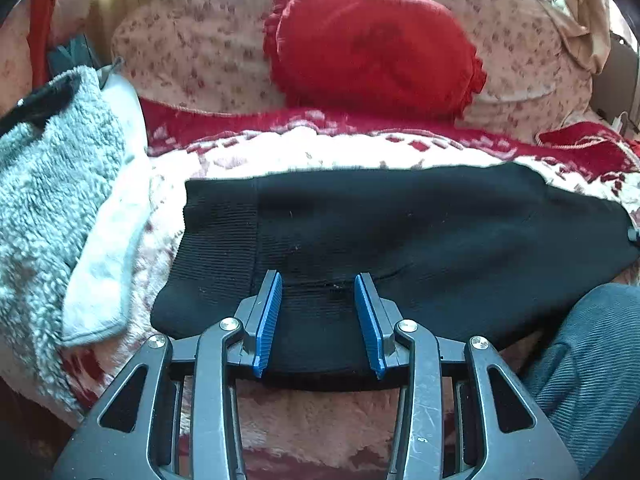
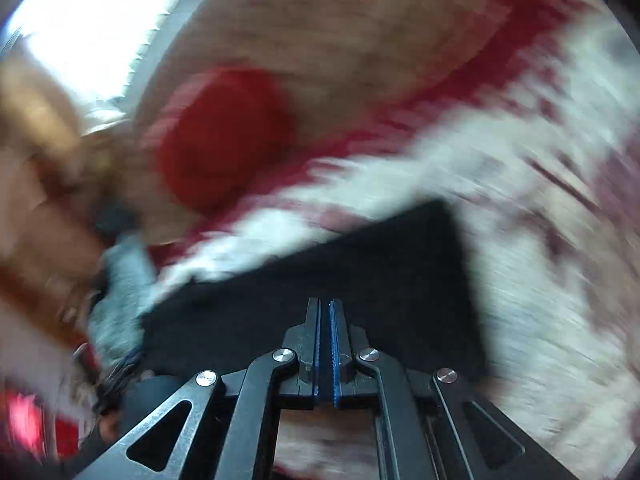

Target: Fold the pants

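A: Black knit, that's the pants (image 1: 400,224), lying flat across the red-and-white blanket (image 1: 360,152) in front of the red cushion (image 1: 372,44), ribbed waistband toward the grey fleece (image 1: 48,184) at the blanket's left edge

B: What would you do for a tidy fold?

A: I'd pinch both layers at the near hem, lift low, and lay edge on edge, then smooth it

B: And the claws?

A: The left gripper (image 1: 318,280) stands partly open, blue pads (image 1: 269,312) straddling the near edge of the fabric and, as far as I can tell, not squeezing it. The right gripper (image 2: 325,304) is clenched tight over the cloth; that view is blurred, but nothing seems caught between its pads

B: So neither has a real hold

A: So I judge
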Tool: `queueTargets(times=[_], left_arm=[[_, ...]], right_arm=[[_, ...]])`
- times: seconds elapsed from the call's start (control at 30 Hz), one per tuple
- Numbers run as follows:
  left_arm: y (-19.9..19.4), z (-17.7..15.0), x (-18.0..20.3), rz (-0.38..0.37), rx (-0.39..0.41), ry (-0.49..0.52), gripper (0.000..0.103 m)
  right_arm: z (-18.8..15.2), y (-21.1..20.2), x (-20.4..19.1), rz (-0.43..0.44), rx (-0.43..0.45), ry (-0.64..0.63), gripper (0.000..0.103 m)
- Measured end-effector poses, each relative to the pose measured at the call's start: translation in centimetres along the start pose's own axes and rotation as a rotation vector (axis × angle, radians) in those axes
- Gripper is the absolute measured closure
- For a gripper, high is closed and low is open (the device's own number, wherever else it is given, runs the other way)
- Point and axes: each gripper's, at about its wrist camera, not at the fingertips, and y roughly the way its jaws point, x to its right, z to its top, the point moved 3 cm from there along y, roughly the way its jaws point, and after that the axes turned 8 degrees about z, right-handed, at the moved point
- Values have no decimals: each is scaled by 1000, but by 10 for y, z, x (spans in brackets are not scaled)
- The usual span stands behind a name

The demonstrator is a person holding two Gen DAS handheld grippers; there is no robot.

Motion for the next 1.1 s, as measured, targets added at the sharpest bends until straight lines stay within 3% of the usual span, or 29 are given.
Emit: queueTargets(times=[0.03, 0.07, 0.13, 0.2, 0.33, 0.4, 0.57, 0.6, 0.7, 0.77, 0.8, 0.87, 0.97, 1.1], left_arm=[[-1, 0, 2, 0, 7, 7, 58], [0, 0, 6, -10, 6, 14, 54], [-1, 0, 11, -8, 13, 28, 52], [-1, 1, 10, -18, 12, 20, 52], [-9, 7, -1, -8, 35, -22, 52], [-18, 15, -6, -2, 75, -48, 52], [-37, 10, 11, -99, 89, -27, 55], [-42, 6, 20, -144, 93, 0, 61], [-49, 1, 46, -221, 88, 91, 65], [-32, -5, 58, -210, -6, 154, 66], [-13, -12, 60, -214, -94, 166, 66], [-14, -12, 59, -227, -72, 160, 65], [-23, -5, 56, -239, -79, 148, 65], [-33, 26, 27, -231, -7, 30, 66]], right_arm=[[2, -6, 12, 66, 26, 70, 103], [3, -12, 14, 70, 42, 86, 103], [3, -21, -1, -32, 62, -28, 103], [7, -31, -14, -43, 109, -76, 103], [19, -22, -66, 167, 143, -180, 101], [8, 2, -110, 293, 39, -294, 101], [-63, 81, -209, 441, -333, -595, 101], [-77, 91, -218, 464, -401, -627, 101], [-98, 123, -233, 492, -537, -609, 101], [-106, 146, -226, 443, -639, -568, 101], [-109, 159, -213, 395, -692, -532, 101], [-104, 165, -205, 432, -707, -448, 103], [-102, 152, -220, 393, -669, -545, 102], [-78, 140, -247, 464, -539, -576, 101]])
